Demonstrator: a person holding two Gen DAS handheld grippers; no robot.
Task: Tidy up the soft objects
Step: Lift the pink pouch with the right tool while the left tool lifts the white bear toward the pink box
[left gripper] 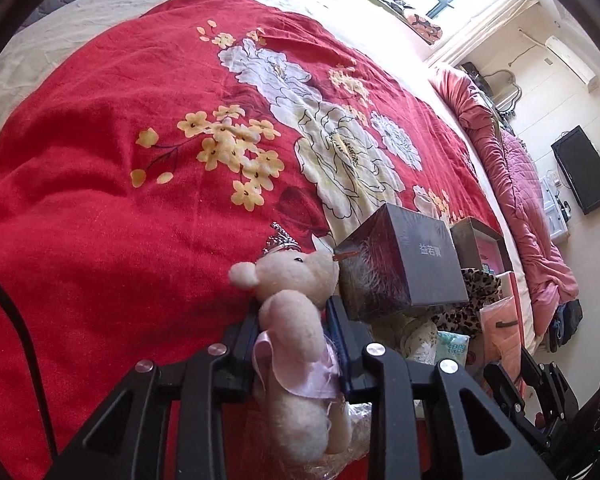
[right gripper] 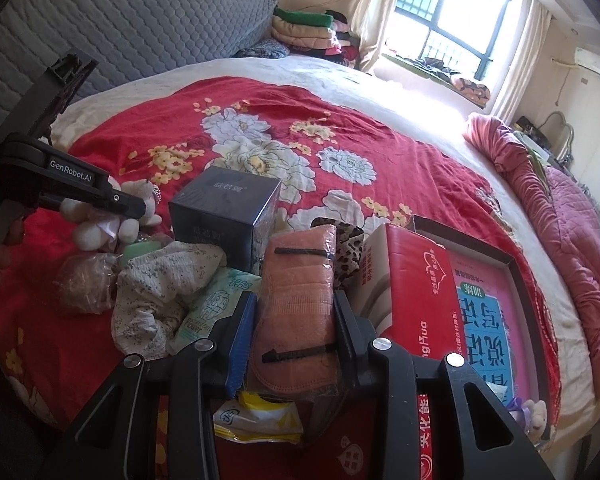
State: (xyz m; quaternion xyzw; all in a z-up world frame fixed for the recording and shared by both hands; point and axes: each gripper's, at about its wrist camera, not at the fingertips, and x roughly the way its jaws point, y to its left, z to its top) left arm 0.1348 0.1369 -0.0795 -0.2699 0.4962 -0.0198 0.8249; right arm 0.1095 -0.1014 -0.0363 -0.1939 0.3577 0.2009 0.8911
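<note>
The left gripper (left gripper: 296, 332) is closed on a pale teddy bear (left gripper: 296, 344), the pads pressing its middle; the bear's long axis runs along the fingers, head forward, its snout touching or all but touching the near face of a dark box (left gripper: 400, 260) that stands on the red flowered bedspread (left gripper: 120, 200). The right gripper (right gripper: 296, 328) holds a salmon-coloured folded cloth in a clear wrapper (right gripper: 300, 292), also lengthwise between the fingers and apparently raised above the heap. The deciding relation is judged to be this: both soft items lie at the near edge of the bed, the bear to the left of the dark box and the wrapped cloth to its right, with a flowered white cloth (right gripper: 160, 292), a pack of tissues (right gripper: 212, 304) and a leopard-print piece (right gripper: 348, 248) lying between the two grippers. The open stretch of bedspread lies beyond and to the left of the box, nearer the left hand. A red carton (right gripper: 412, 288) leans on a shallow tray holding a book (right gripper: 484, 308) at the right. Not determinable: where sorted items belong, the bear's feet behind the gripper frame, whether the wrapped cloth rests on anything, and what lies beneath it beyond a yellow-and-white packet (right gripper: 260, 416). A small crown (left gripper: 280, 240) on the bear looks liable to snag.
</note>
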